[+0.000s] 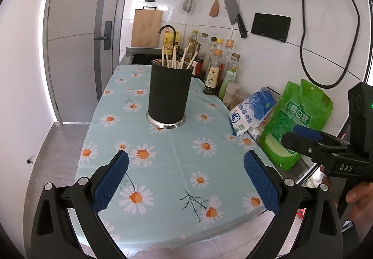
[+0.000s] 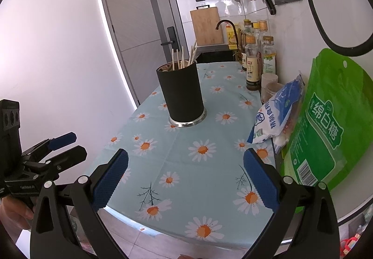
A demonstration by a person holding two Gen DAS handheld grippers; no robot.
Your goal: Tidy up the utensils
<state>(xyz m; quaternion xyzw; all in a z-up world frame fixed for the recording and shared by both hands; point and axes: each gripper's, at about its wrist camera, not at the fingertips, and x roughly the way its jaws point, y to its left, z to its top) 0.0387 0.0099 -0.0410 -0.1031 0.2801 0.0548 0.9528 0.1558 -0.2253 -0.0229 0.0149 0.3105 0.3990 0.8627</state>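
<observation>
The left gripper [image 1: 186,179] and right gripper [image 2: 185,178] hang wide apart, holding nothing, low in each frame. Chopsticks [image 1: 177,58] stand in the black cup [image 1: 169,93]. Only the left view shows the whole knife [image 1: 235,15], upper right.

The utensil holder [image 1: 169,93] is a matte black cylinder with a polished metal base ring. It stands upright near the middle of the tabletop [image 1: 177,165], which is covered by a pale blue cloth printed with daisies. Several light wooden chopsticks [image 1: 176,56] stand inside the holder. Their upper ends project above the rim and lean outward in different directions.
</observation>
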